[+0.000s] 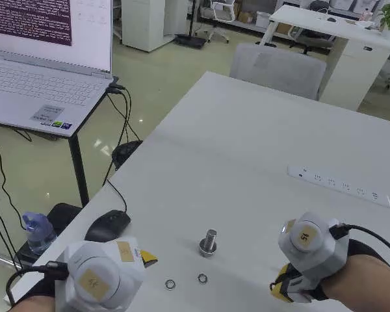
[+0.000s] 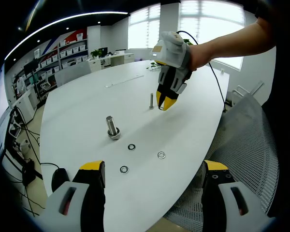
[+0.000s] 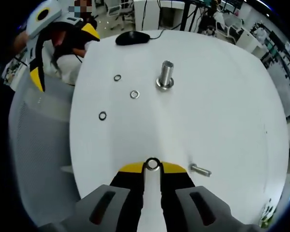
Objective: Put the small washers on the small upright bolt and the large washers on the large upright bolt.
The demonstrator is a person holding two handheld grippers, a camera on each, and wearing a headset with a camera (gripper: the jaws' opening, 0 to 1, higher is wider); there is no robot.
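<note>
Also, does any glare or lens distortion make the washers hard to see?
Head view: even light, loose washers sharp, glare on the floor. Left gripper view: fisheye bends the table edge, windows blown out. Right gripper view: similarly bent, washers clear.

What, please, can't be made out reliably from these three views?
Every view: loose washers and the held washer are too small to sort by size.
Head view: the right gripper hides the small bolt.
Head view: laptop screen text is blurred.
</note>
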